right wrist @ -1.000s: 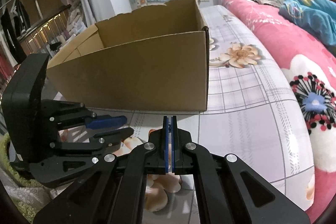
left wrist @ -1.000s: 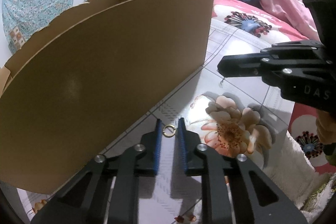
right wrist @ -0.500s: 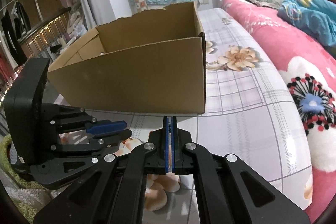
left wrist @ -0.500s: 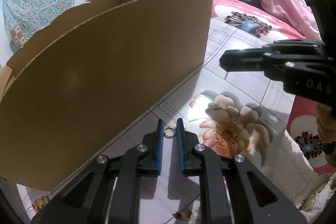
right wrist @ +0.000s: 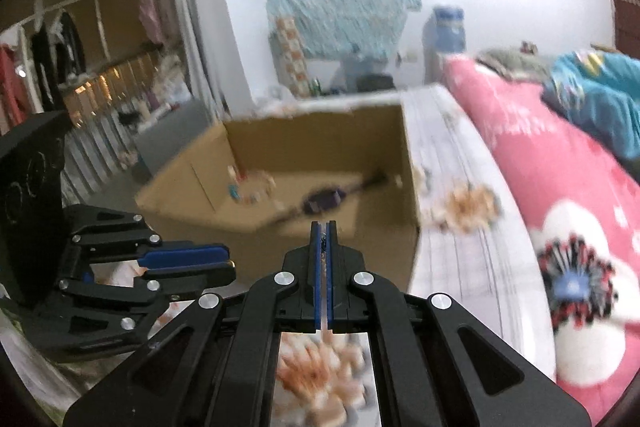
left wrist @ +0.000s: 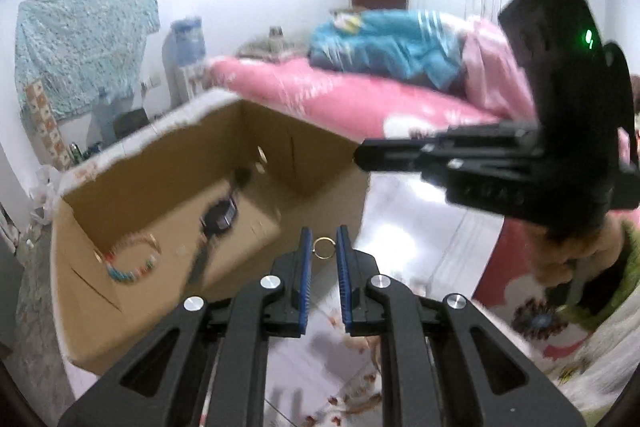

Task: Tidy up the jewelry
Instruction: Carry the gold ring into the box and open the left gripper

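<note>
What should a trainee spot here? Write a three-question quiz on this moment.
1. True or false: the small gold ring lies on the floor of the open brown cardboard box.
2. Which things lie inside the box? A) a colourful beaded bracelet and a dark wristwatch; B) a silver spoon; C) nothing.
3. Fill in: the fingers of the right gripper are ___.

Key
1. False: the ring is pinched between the blue fingers of the left gripper, outside the box.
2. A
3. shut
</note>
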{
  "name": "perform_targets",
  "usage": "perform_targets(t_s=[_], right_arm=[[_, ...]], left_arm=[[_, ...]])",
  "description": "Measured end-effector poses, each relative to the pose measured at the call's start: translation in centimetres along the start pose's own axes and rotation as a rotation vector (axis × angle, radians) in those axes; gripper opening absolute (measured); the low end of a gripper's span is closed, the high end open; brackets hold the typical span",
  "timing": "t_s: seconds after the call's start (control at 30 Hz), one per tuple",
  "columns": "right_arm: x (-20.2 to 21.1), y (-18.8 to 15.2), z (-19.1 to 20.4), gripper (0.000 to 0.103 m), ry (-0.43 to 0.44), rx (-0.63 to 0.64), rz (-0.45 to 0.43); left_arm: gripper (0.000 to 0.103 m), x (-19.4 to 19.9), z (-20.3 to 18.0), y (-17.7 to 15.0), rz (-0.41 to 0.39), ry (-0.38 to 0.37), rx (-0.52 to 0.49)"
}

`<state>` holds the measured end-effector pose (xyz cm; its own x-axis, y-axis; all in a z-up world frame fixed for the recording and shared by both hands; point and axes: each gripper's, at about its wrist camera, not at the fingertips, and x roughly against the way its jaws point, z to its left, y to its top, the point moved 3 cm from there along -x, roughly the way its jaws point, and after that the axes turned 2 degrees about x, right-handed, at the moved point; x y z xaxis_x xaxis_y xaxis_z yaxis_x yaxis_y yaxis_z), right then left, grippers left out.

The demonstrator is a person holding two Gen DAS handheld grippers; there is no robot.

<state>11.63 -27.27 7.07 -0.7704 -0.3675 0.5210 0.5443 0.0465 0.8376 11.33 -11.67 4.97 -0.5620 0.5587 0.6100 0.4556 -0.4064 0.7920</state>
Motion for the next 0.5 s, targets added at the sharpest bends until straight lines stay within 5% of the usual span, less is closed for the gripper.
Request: perform_targets(t_s=[0.17,0.33,0.5], right_arm=[[-2.4,2.3,0.1,0.000,0.027,0.013,-0.017],[-5.4,1.8,-0.4,0.002,0.015,0.035,0.050],[-5.7,1.0,-1.3,0.008,0.016,0.017,0.069]], left_arm=[[0.012,-2.2,3.2,1.7,0.018,0.048,0.058],[0.012,-6.6,5.8,1.1,0.138,0.057,0.118],[0.017,-7.2,6.5,1.0,0.155,0.048,0.144]])
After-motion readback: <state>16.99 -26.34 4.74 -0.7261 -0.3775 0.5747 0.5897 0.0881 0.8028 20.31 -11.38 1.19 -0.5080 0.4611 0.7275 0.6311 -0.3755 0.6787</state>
